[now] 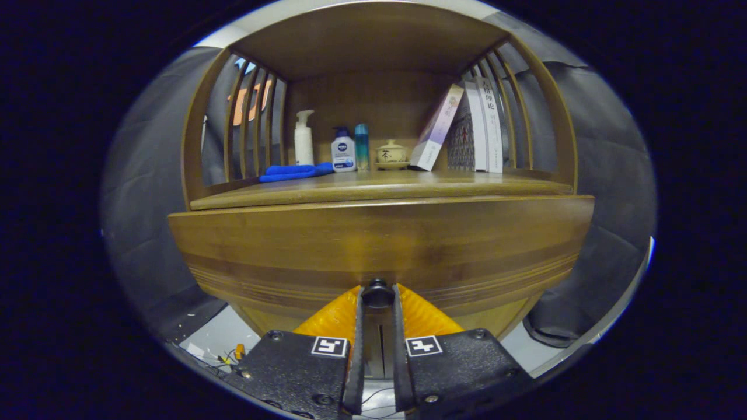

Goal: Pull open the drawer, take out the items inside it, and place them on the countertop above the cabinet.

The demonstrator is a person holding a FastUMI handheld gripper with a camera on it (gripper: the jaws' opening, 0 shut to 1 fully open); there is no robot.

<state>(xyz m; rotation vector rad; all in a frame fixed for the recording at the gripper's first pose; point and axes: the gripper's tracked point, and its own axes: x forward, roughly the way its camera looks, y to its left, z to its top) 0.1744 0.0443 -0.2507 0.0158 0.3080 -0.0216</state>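
A wooden cabinet stands right in front of me, its drawer front [379, 245] spanning its width just ahead of the fingers. My gripper [377, 296] is shut on the small dark round knob [377, 291] at the lower middle of that front, one finger pressing on each side. Above the drawer runs the wooden countertop [408, 185], under an open shelf frame with slatted sides. The inside of the drawer is hidden behind its front.
At the back of the countertop stand a folded blue cloth [295, 172], a white pump bottle [303, 140], a white lotion bottle [344, 151], a teal bottle [362, 147], a lidded teacup [391, 154] and leaning books [467, 128]. Cables lie on the floor at lower left [224, 353].
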